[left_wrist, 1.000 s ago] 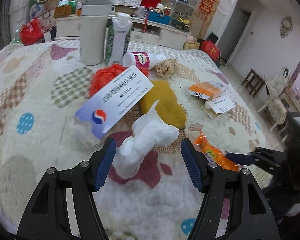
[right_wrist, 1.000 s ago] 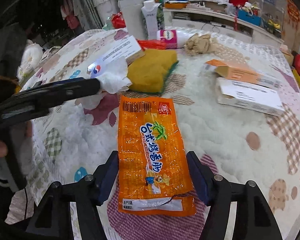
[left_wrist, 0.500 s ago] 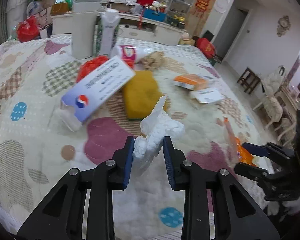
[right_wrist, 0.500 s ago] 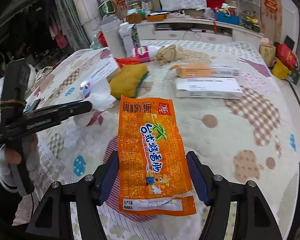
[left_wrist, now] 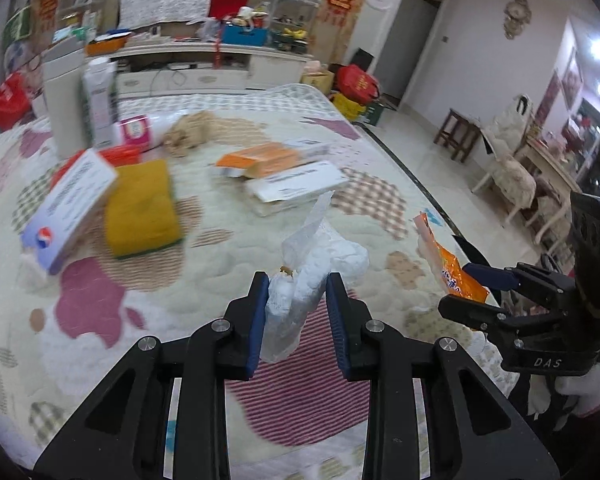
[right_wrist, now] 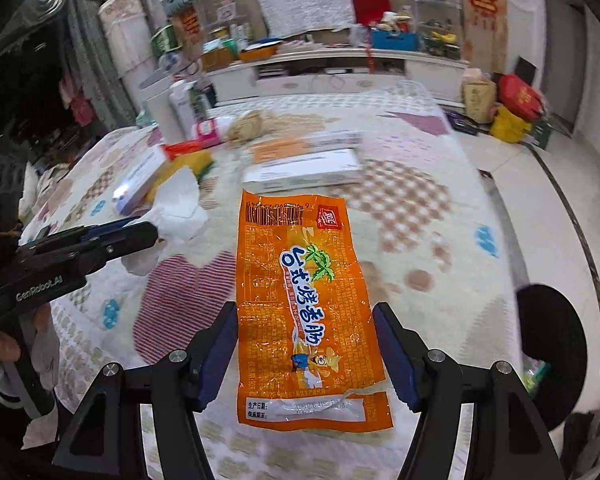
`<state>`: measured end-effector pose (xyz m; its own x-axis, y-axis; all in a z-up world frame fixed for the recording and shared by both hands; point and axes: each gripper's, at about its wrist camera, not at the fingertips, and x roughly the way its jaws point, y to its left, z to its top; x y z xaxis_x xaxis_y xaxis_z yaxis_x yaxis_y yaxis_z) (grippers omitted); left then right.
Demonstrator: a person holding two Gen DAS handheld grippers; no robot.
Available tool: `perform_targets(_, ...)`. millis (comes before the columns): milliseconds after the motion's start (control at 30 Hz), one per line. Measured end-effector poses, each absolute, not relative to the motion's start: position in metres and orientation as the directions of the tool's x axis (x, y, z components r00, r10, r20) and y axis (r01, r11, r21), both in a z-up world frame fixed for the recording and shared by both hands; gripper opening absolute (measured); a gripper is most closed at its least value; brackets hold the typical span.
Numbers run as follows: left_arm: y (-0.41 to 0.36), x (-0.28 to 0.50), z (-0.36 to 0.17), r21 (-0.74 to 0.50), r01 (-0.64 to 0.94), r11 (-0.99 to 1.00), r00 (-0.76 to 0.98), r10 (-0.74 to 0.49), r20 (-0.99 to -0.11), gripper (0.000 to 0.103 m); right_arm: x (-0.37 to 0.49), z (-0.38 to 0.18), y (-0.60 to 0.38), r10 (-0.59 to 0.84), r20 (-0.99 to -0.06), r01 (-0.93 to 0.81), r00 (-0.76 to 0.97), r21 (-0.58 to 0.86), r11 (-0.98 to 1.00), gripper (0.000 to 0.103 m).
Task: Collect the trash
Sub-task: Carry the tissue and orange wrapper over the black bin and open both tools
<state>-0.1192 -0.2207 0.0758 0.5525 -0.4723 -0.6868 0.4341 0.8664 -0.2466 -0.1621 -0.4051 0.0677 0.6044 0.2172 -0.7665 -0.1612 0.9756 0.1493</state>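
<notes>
My left gripper [left_wrist: 296, 312] pinches the white tissue [left_wrist: 316, 272] at frame centre, my right gripper [right_wrist: 306, 344] holds the orange wrapper [right_wrist: 304, 312] between wide jaws, which may slip because it is slippery.

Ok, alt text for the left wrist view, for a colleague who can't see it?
The left tongs clamp a crumpled white tissue above a patterned bedspread. At right, the right tongs hold an orange snack wrapper; boxes and a yellow sponge lie behind.
</notes>
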Motion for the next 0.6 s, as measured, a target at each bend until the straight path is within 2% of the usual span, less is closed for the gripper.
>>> perform_targets(467, -0.313, -0.125, 0.078, -0.224, 0.558, 0.799, 0.491, -0.535, -0.688, 0.027, -0.191, 0.070, -0.489, 0.102, -0.760, 0.010, 0.641, 0.142, 0.990, 0.066)
perform_targets(600, -0.342, -0.124, 0.078, -0.252, 0.588, 0.769, 0.449, -0.569, -0.689, 0.027, -0.200, 0.072, -0.518, 0.055, -0.759, 0.071, 0.648, 0.132, 0.989, 0.066)
